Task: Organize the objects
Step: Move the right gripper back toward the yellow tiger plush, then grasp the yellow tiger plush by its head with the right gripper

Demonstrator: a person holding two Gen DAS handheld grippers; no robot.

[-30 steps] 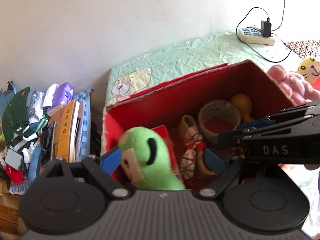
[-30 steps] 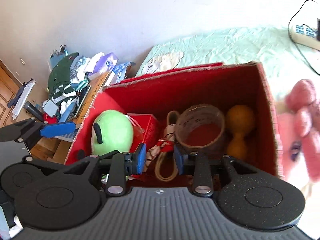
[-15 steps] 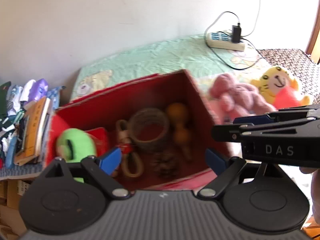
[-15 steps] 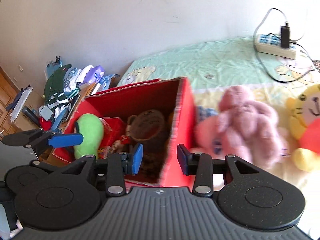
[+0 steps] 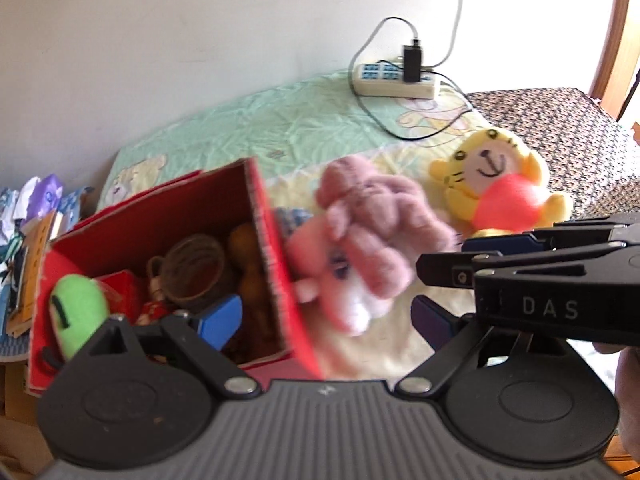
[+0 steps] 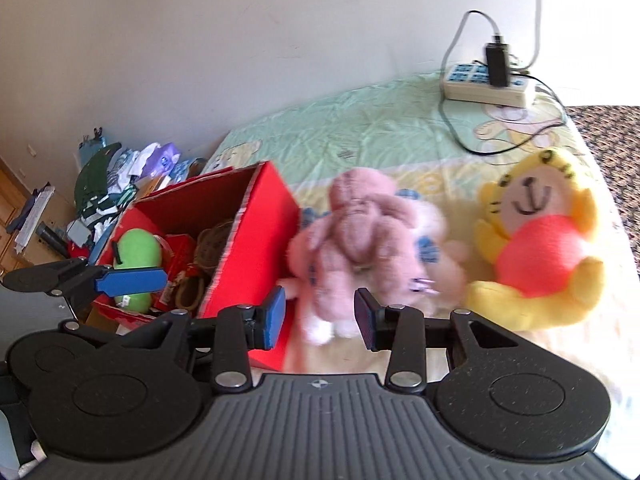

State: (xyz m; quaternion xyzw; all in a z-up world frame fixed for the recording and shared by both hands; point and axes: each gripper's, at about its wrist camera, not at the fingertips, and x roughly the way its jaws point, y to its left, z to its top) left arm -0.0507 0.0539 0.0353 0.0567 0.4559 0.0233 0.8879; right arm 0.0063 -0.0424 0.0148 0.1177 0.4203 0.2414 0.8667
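Pink plush (image 6: 360, 240) lies beside our red box (image 6: 256, 256) on the bed (image 6: 360, 128); right tool (image 6: 320, 322) spread before it, left tool (image 5: 326, 320) released, both empty.

pink plush (image 5: 362, 248) motion-blurred, red box (image 6: 256, 240) contents partly hidden behind wall

Black left gripper (image 5: 326, 318) and right gripper (image 6: 320, 316) — blue pads, silver screws, "DAS" lettering.
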